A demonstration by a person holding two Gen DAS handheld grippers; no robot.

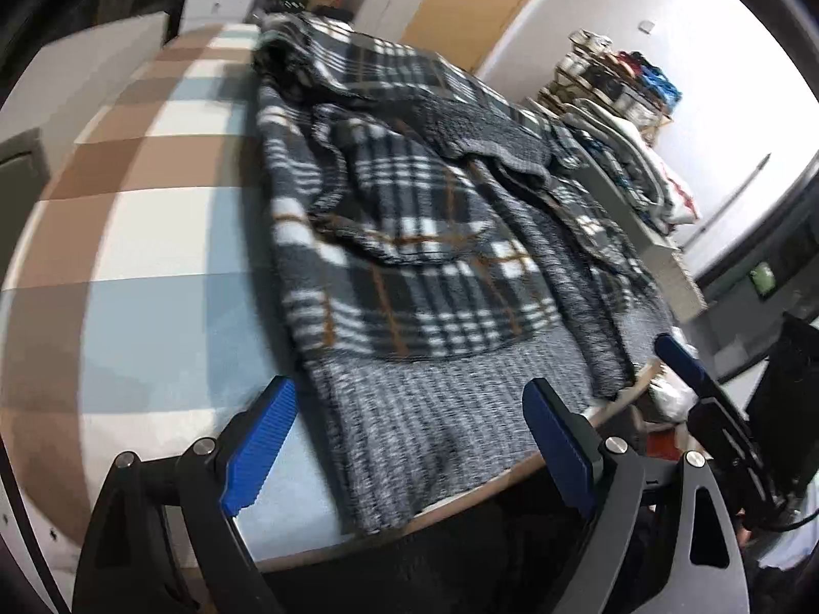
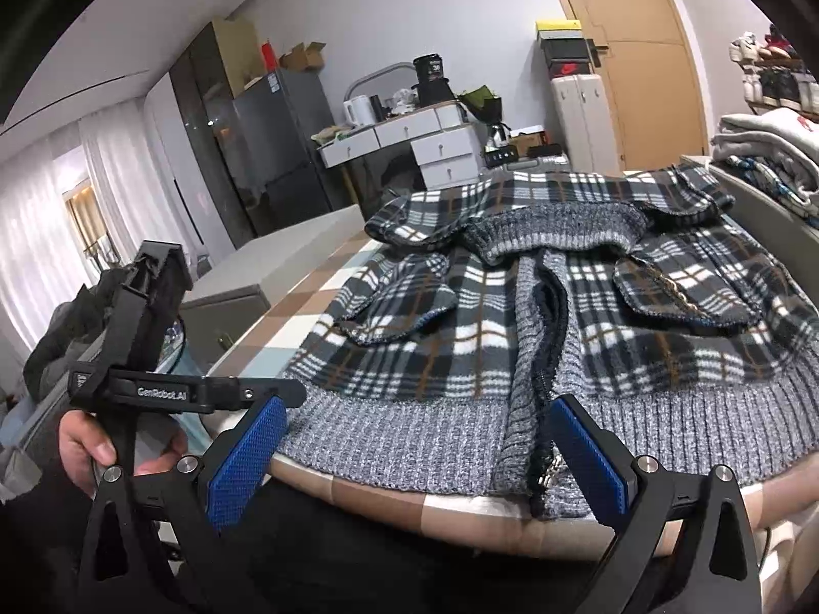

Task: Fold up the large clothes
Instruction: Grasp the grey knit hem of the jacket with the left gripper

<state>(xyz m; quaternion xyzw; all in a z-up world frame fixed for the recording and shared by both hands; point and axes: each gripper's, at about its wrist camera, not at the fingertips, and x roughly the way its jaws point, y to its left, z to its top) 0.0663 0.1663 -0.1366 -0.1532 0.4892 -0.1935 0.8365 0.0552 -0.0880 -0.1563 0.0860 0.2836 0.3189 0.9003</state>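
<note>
Plaid fleece jacket (image 2: 512, 317) in grey, white and tan, with grey ribbed hem and collar, spread open-fronted across the checked counter (image 1: 128, 215), filling frame centre. Left tool (image 1: 409, 440) and right tool (image 2: 425, 455) both spread apart at the hem, gripping nothing.

Both grippers share a build: the left gripper (image 1: 409, 430) and right gripper (image 2: 414, 445) have black frames, ribbed blue pads, silver screws; white "GenRobot.AI" lettering (image 2: 161, 392)
</note>
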